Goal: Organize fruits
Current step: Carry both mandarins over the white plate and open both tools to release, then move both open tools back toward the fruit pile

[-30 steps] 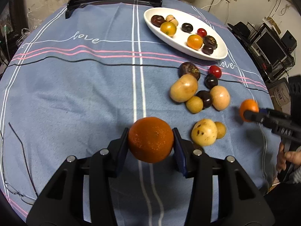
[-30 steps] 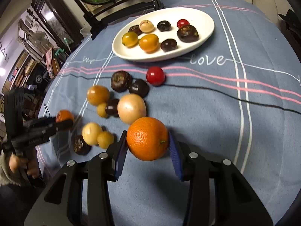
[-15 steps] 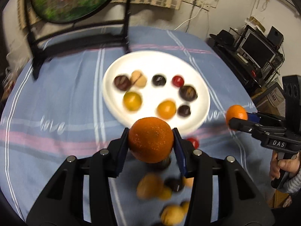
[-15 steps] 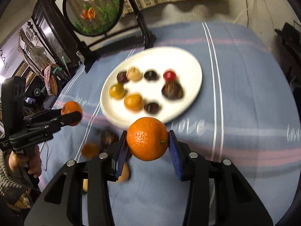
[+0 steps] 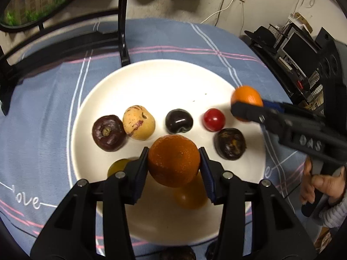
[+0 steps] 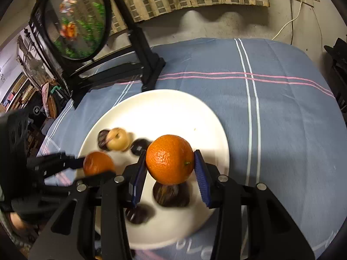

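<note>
My left gripper (image 5: 173, 151) is shut on a dark orange (image 5: 173, 162) and hangs over the near half of the white plate (image 5: 156, 82). My right gripper (image 6: 169, 154) is shut on a brighter orange (image 6: 170, 159) above the plate (image 6: 164, 108), at its right side. Each wrist view shows the other gripper: the right gripper (image 5: 247, 106) with its orange (image 5: 246, 96) at the plate's right rim, the left gripper (image 6: 95, 165) with its orange (image 6: 98, 163) at the left. On the plate lie several small fruits, among them a tan speckled one (image 5: 138, 122) and a red one (image 5: 214, 119).
A black stand (image 6: 141, 49) with a round framed picture (image 6: 76, 21) rises at the table's far edge behind the plate. Dark loose fruit (image 5: 175, 253) shows below the plate's near rim. A hand (image 5: 314, 186) grips the right tool. Shelves with electronics (image 5: 290, 49) stand at the right.
Both grippers have travelled forward from the loose fruit on the blue cloth to above the plate. Each kept its orange. The plate now fills the middle of both views.
</note>
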`<state>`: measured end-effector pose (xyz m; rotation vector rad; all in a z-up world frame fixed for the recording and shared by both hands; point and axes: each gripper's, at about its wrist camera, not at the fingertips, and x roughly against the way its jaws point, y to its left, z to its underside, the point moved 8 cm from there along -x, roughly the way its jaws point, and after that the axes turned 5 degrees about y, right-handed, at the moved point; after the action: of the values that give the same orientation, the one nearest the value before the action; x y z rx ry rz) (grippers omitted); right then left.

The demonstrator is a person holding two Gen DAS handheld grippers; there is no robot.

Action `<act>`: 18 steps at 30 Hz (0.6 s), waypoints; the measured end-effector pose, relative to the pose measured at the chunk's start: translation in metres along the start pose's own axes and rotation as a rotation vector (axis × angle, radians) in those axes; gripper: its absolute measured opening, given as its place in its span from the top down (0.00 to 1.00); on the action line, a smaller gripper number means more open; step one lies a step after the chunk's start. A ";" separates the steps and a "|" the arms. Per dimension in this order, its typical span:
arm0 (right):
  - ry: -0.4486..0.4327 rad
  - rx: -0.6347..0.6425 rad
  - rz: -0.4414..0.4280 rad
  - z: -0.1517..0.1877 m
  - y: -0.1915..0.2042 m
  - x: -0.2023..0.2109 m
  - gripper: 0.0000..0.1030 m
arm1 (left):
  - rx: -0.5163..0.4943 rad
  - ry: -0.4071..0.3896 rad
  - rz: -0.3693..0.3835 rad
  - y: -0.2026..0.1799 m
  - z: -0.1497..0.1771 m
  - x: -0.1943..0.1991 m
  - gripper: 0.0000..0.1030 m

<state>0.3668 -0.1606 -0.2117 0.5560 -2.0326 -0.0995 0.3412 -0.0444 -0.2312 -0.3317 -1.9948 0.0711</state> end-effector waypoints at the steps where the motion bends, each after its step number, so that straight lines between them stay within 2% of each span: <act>1: 0.001 -0.003 -0.002 -0.003 -0.001 -0.004 0.58 | -0.001 -0.004 -0.001 0.001 0.000 -0.002 0.55; 4: -0.002 -0.002 -0.015 -0.015 0.001 -0.017 0.57 | -0.006 -0.001 0.003 0.000 -0.005 -0.006 0.51; 6: 0.001 -0.012 -0.011 -0.023 0.003 -0.027 0.56 | 0.012 -0.012 0.000 0.003 -0.009 -0.005 0.35; 7: 0.022 -0.030 -0.022 -0.025 0.003 -0.036 0.53 | 0.018 -0.018 -0.001 0.003 -0.010 -0.004 0.34; 8: 0.038 -0.041 -0.023 -0.026 0.002 -0.040 0.39 | 0.026 -0.020 -0.002 0.004 -0.011 -0.003 0.32; 9: 0.043 -0.053 -0.014 -0.027 0.002 -0.043 0.38 | 0.042 -0.025 0.000 0.006 -0.012 -0.001 0.29; 14: -0.024 -0.064 -0.015 -0.027 0.003 -0.017 0.38 | 0.103 -0.055 0.009 0.016 -0.006 0.023 0.25; 18: -0.072 -0.122 -0.046 -0.003 0.002 0.026 0.37 | 0.131 -0.074 -0.024 0.028 0.018 0.052 0.21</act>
<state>0.3577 -0.1699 -0.1885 0.5295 -2.0675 -0.2726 0.3097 -0.0016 -0.1988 -0.2234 -2.0558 0.2003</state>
